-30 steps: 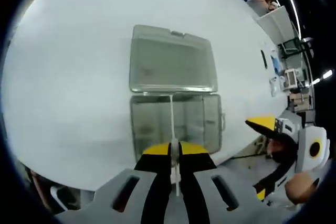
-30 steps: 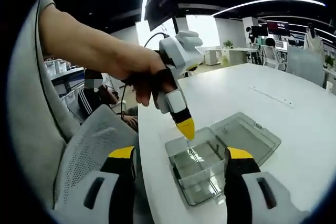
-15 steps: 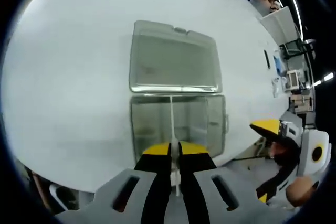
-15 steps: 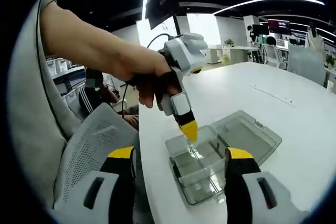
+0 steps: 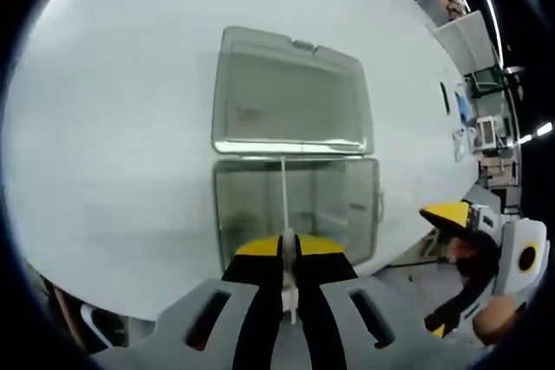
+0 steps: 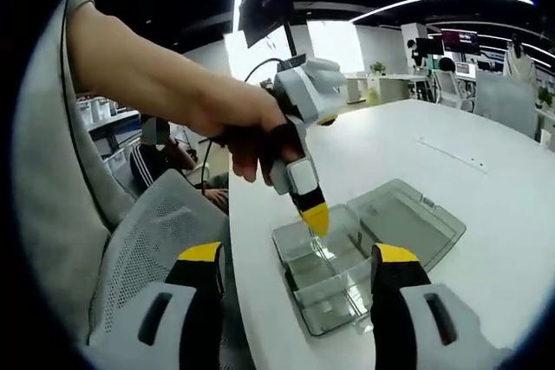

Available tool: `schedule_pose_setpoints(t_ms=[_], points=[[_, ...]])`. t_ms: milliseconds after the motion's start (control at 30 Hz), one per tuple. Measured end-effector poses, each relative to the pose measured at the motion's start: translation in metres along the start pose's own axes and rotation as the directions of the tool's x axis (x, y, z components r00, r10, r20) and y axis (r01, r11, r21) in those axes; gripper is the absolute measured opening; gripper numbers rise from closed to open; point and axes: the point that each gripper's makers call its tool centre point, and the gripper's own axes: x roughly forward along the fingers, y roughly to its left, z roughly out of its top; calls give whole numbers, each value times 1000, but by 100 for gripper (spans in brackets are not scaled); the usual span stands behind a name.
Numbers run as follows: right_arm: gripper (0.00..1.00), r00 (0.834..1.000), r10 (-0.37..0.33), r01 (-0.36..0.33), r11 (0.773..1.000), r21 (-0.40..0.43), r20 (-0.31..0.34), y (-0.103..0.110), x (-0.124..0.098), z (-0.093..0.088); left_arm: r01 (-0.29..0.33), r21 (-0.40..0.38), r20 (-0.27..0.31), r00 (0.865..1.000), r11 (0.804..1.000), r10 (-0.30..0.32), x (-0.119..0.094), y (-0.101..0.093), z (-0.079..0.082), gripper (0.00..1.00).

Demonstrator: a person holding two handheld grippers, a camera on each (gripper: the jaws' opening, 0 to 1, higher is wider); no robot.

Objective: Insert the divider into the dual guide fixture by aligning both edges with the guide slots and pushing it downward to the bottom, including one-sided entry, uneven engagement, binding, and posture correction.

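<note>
A clear plastic box [image 5: 295, 210] sits on the white tabletop [image 5: 113, 127] just ahead of the left hand-held gripper [image 5: 289, 257], its lid [image 5: 290, 93] folded flat beyond. The left jaws are closed on a thin clear divider [image 5: 284, 201] standing in the box. The right hand-held gripper [image 6: 295, 257] is wide apart, holding nothing. No writing is legible.

The left tool [image 5: 290, 253], grey-bodied with yellow-tipped black jaws, is seen with jaws pressed together on a thin clear plastic divider plate [image 5: 284, 201], held edge-on and pointing straight ahead. In the right gripper view it is gripped by a bare hand [image 6: 247, 127], forearm stretched from the left, tip angled downward. The right tool [image 6: 299, 266] is held with jaws spread wide apart, nothing between them.
</note>
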Motion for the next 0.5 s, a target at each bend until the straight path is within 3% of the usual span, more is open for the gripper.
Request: schedule_pose_setpoints(t_ms=[500], points=[[66, 1000, 3, -3, 1000, 2, -1, -1, 0, 1, -15, -2, -3, 1000, 1000, 15, 3, 3, 0, 1]])
